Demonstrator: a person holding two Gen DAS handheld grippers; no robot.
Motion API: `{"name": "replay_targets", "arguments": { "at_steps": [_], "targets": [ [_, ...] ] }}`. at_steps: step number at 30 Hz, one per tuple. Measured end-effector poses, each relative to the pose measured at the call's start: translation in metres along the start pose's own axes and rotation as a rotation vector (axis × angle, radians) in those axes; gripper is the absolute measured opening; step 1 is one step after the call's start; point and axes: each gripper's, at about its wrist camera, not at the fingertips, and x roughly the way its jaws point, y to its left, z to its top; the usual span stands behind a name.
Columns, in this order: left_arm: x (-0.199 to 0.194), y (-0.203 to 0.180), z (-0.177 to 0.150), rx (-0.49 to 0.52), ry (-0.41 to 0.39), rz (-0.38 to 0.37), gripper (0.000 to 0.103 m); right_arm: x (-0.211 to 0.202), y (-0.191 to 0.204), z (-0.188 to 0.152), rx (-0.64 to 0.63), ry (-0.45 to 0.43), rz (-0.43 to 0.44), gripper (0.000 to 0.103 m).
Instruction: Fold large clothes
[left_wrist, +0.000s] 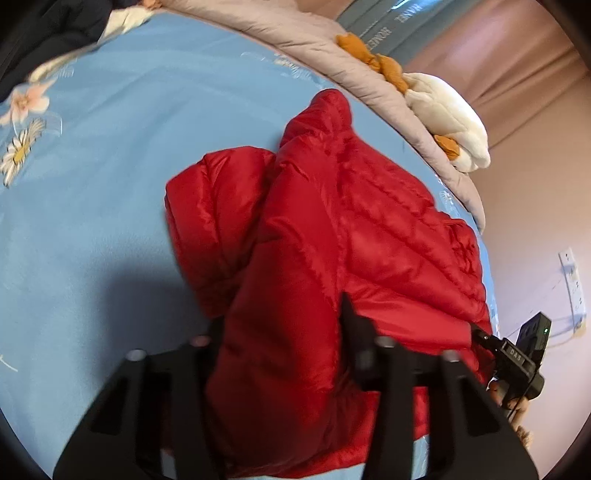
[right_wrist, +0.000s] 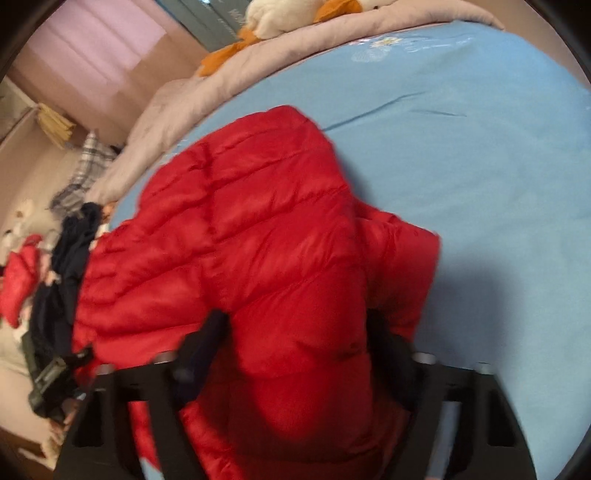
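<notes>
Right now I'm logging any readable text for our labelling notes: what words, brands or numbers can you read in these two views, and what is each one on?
"DAS": on the black body of the right gripper, seen from the left wrist view.
"HONE…": upside down and cut off, on the grey-green panel behind the bed; the word beside it is too blurred to read.
Lettering on the same panel in the right wrist view: too blurred to read.
Nothing on the red quilted puffer jacket.
</notes>
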Motion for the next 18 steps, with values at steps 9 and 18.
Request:
{"name": "replay_targets", "arguments": {
  "at_steps": [9, 18],
  "targets": [
    [-0.041, -0.027, -0.014, 0.052, -0.072, -0.011, 0.021, -0.057, 0.029, -0.014, -0.067, -0.105, 0.063, 0.018],
    [-0.050, -0.041, -0.030, 0.083, -0.065, -0.037, 0.020, -0.080, 0.037, -0.022, -0.095, -0.151, 0.041, 0.017]
  ]
}}
